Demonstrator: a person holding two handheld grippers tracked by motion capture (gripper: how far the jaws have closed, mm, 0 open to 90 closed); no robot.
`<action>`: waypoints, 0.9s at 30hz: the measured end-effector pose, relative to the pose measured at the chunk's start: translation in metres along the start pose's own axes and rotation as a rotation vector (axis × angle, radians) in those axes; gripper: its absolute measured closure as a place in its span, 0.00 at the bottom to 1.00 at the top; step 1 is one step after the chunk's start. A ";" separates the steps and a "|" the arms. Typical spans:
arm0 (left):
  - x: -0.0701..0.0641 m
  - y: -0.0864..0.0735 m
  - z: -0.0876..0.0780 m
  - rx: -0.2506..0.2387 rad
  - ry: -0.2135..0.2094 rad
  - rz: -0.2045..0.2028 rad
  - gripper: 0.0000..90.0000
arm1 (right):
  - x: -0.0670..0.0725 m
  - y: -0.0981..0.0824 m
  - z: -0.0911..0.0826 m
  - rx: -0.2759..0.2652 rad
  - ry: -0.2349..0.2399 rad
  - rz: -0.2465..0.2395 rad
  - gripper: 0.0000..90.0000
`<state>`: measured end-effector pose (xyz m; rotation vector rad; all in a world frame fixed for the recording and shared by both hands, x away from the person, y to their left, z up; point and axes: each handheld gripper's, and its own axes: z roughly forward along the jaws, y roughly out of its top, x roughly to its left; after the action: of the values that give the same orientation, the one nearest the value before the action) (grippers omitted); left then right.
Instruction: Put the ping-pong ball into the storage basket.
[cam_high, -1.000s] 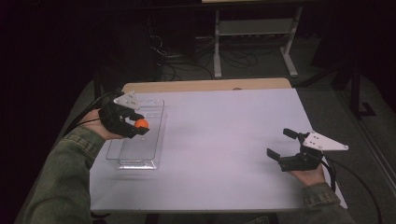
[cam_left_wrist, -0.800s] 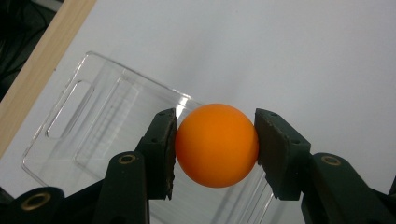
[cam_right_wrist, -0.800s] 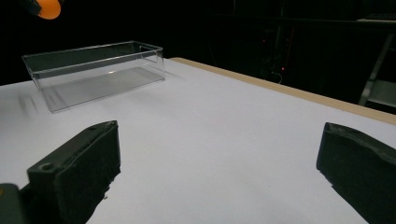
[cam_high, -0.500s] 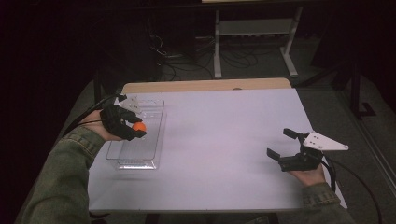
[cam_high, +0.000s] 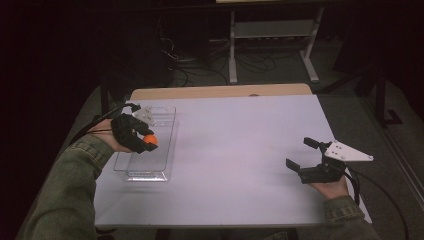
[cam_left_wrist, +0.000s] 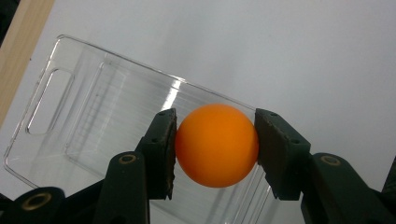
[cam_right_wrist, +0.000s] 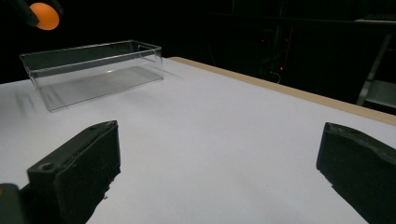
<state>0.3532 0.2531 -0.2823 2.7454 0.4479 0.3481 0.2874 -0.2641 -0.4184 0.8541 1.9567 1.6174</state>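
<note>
One orange ball sits pinched in the left claw directly above the clear bin, while the right claw gapes empty, well apart.

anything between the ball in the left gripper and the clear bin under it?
Nothing visible. The left gripper holds the orange ball above the open-topped clear bin, whose floor looks bare below it.

Looks like a lab or test room: dim and dark-walled, with a white-topped, wood-edged work table, loose black cables tangled on the grey floor, and a white metal shelving frame behind.
</note>
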 end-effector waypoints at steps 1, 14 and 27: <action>0.000 0.000 0.001 0.007 -0.002 0.001 0.56 | 0.000 0.000 0.000 0.001 0.000 0.000 0.00; 0.000 0.006 0.004 0.072 -0.011 0.060 0.56 | 0.000 0.000 0.000 0.004 0.000 0.000 0.00; -0.001 0.006 0.013 0.117 -0.044 0.074 0.56 | 0.000 0.000 0.000 0.004 0.003 -0.001 0.00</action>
<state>0.3573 0.2436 -0.2919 2.8833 0.3672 0.2883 0.2874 -0.2641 -0.4184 0.8532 1.9622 1.6158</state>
